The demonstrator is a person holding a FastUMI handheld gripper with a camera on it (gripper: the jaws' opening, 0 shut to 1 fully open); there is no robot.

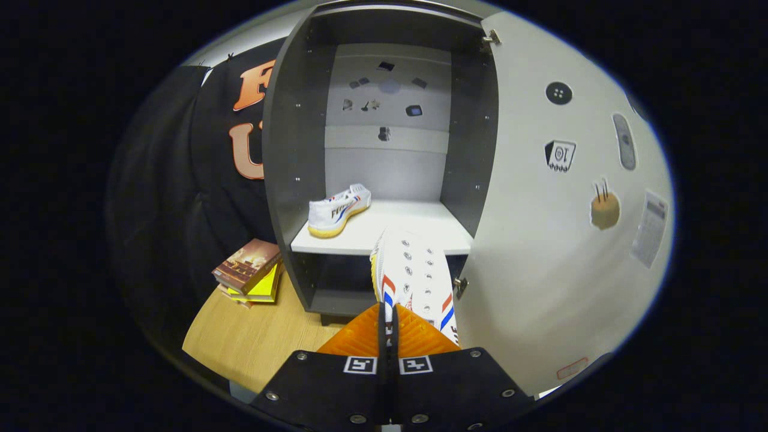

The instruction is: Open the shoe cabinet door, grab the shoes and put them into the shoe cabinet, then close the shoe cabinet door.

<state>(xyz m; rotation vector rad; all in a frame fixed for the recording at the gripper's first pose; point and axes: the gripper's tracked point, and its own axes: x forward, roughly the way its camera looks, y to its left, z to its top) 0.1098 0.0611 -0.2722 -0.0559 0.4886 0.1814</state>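
Gripper (pixel 389 321) clamps shoe (pixel 414 273); cabinet (pixel 288 180) holds another

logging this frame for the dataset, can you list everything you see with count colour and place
shoe cabinet: 1, dark grey with a pale back panel, standing on the table, beyond the gripper
cabinet door: 1, white with stickers, swung open to the right of the shelf
shelf: 1, white, inside the cabinet
shoe on shelf: 1, white with blue and red stripes and a yellowish sole, on the left of the shelf
held shoe: 1, white with red and blue stripes, between the fingers, its toe reaching the shelf's front edge
books: a small stack, brown cover on top and yellow below, on the table left of the cabinet
table: 1, light wood
gripper: 1, shut on the held shoe
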